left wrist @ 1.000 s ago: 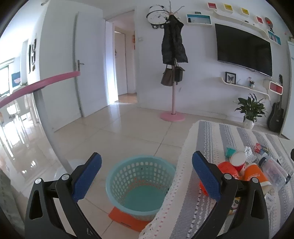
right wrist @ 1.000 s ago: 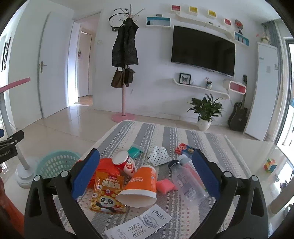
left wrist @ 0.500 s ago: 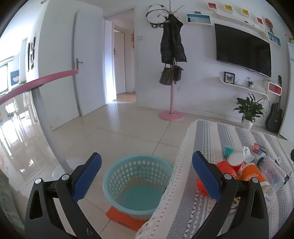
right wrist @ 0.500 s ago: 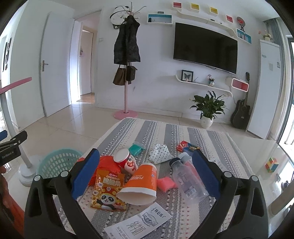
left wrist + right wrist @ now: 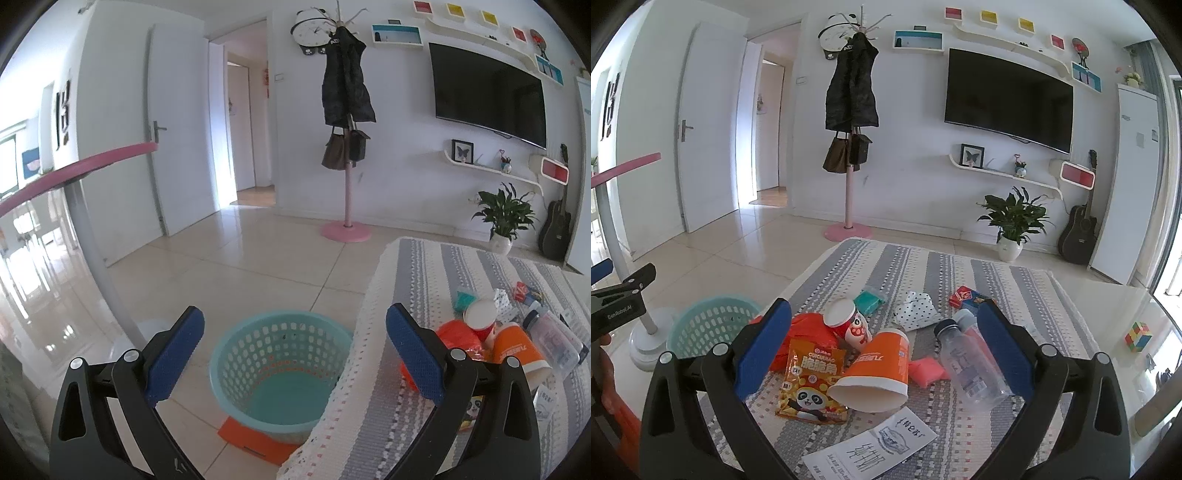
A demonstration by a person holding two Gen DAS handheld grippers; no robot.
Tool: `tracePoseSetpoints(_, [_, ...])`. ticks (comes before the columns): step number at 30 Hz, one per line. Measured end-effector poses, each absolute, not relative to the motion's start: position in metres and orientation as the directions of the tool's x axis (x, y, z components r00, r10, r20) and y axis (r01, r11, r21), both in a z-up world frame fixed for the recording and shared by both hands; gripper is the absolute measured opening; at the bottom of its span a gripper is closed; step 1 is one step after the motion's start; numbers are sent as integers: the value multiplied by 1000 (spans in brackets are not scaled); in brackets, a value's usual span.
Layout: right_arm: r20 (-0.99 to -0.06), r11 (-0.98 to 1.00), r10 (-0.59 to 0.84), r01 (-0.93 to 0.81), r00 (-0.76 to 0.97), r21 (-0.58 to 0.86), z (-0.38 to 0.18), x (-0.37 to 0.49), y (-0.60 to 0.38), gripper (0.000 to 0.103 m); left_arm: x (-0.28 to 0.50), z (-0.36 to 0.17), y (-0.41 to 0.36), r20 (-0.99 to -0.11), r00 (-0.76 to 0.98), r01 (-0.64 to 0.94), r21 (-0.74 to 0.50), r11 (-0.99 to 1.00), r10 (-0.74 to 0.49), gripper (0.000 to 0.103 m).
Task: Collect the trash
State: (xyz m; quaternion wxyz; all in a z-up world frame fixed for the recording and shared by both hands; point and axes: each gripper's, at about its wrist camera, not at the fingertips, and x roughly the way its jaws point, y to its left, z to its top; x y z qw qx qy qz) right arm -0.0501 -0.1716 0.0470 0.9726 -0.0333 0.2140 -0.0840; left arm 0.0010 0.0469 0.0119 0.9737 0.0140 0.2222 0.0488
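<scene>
Both cameras have lifted a little, so the basket and trash sit lower.

Left view: the left gripper point(image 5: 294, 353) hangs wide open, holding nothing, over the basket point(image 5: 280, 373) on the tiled floor point(image 5: 229, 266) beside the table point(image 5: 436, 280).

Right view: the right gripper point(image 5: 884, 353) is wide open and empty above the striped table point(image 5: 1015, 284). The orange cup point(image 5: 877, 369) lies on its side, mouth toward the camera. The bottle point(image 5: 971, 363) lies flat, cap pointing away.

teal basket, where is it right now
The teal basket stands on the floor beside the left edge of the striped table. In the left wrist view it sits low at centre; in the right wrist view, at lower left.
</scene>
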Motion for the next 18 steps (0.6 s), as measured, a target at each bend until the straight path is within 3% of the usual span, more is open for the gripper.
tracePoseSetpoints(18, [-410, 985, -174, 151, 895, -88, 48, -53, -178, 95, -1, 10, 43, -419, 907, -37, 20, 999, 42, 96])
